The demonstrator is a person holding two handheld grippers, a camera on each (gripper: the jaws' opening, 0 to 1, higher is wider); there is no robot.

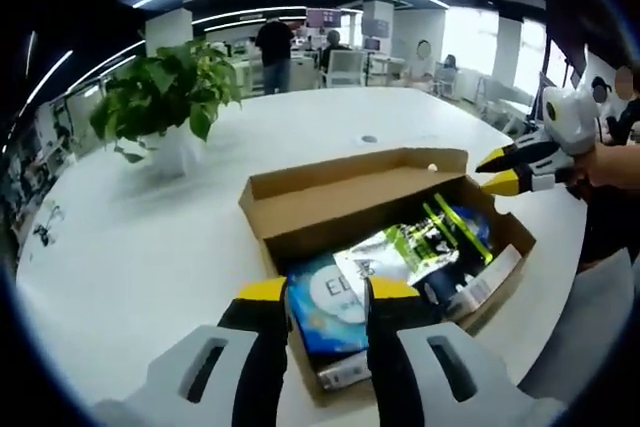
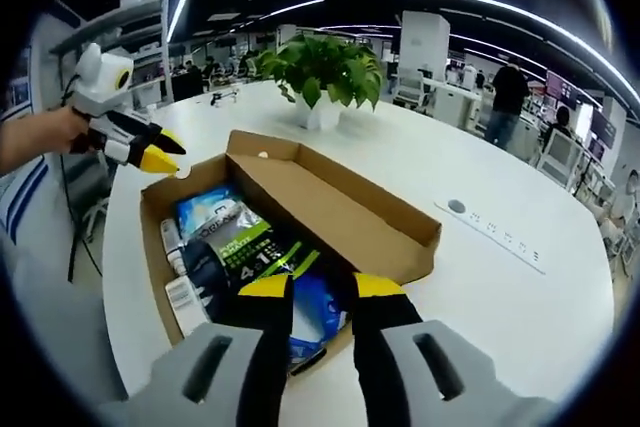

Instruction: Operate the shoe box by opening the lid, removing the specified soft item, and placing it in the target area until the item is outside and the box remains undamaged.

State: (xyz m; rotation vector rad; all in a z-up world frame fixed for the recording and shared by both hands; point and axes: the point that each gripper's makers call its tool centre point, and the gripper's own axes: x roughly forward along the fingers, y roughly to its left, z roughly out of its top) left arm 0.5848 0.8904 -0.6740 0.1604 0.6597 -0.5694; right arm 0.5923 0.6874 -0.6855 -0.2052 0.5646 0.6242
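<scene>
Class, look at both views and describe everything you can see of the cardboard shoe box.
The shoe box is plain brown corrugated cardboard, shallow and rectangular, resting flat near the edge of the white table. Its lid is already open, folded back along one long side and still attached. Inside lie soft packets in blue, silver and green. The box looks undamaged.
</scene>
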